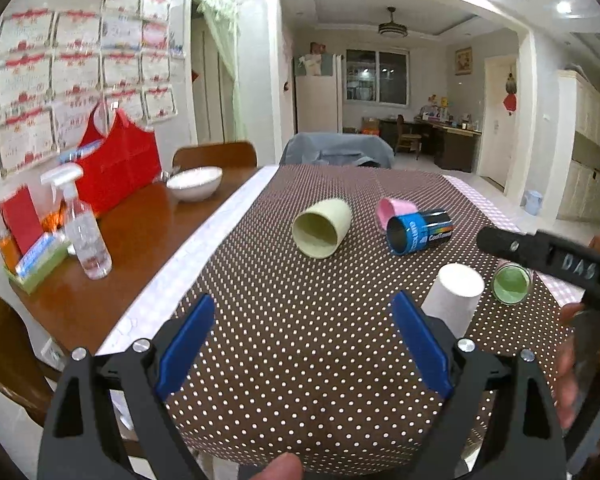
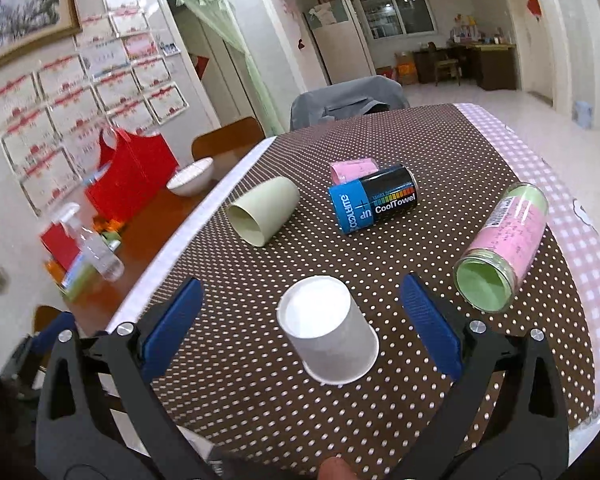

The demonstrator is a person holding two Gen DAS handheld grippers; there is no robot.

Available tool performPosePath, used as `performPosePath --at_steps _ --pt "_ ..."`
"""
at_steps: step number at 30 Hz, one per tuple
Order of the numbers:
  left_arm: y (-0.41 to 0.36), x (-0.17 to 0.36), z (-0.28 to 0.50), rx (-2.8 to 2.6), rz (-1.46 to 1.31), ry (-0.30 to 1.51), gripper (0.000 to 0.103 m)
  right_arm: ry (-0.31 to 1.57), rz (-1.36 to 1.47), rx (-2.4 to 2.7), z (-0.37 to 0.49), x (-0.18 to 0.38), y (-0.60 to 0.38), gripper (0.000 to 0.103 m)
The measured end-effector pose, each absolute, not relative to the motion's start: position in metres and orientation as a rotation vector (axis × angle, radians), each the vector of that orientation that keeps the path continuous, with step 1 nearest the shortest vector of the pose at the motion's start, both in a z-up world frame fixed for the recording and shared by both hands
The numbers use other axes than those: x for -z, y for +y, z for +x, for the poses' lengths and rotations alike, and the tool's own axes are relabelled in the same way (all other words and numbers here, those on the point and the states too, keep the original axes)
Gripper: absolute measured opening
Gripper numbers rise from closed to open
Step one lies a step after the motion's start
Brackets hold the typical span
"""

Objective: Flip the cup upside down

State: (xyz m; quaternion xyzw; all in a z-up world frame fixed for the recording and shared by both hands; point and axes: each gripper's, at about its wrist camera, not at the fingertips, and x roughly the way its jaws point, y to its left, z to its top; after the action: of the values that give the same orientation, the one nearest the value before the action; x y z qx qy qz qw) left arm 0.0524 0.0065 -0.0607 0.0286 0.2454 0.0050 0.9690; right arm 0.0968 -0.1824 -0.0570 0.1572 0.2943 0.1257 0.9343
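A white paper cup (image 2: 327, 330) stands upside down on the brown dotted tablecloth (image 2: 440, 148), base up, between the fingers of my open right gripper (image 2: 302, 316), which does not touch it. It also shows in the left wrist view (image 1: 454, 295), right of my open, empty left gripper (image 1: 303, 322). A pale green cup (image 1: 321, 227) lies on its side further back, mouth toward me; it also shows in the right wrist view (image 2: 263, 210).
A blue-black CoolTowel can (image 2: 374, 204), a pink cup (image 2: 352, 171) and a pink-green jar (image 2: 502, 248) lie on the cloth. A white bowl (image 1: 195, 182), spray bottle (image 1: 82, 226) and red bag (image 1: 118, 162) stand on the wooden table at left. The right gripper's body (image 1: 548, 258) is at right.
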Motion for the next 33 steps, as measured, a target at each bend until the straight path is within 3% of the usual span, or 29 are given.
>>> performPosePath --at_steps 17,33 --pt "-0.018 0.006 0.011 0.027 0.119 0.365 0.089 0.362 0.202 -0.083 -0.002 -0.006 -0.194 0.097" --pt "-0.013 -0.012 -0.022 -0.001 0.075 0.288 0.089 0.259 0.084 0.030 -0.042 -0.008 -0.178 0.097"
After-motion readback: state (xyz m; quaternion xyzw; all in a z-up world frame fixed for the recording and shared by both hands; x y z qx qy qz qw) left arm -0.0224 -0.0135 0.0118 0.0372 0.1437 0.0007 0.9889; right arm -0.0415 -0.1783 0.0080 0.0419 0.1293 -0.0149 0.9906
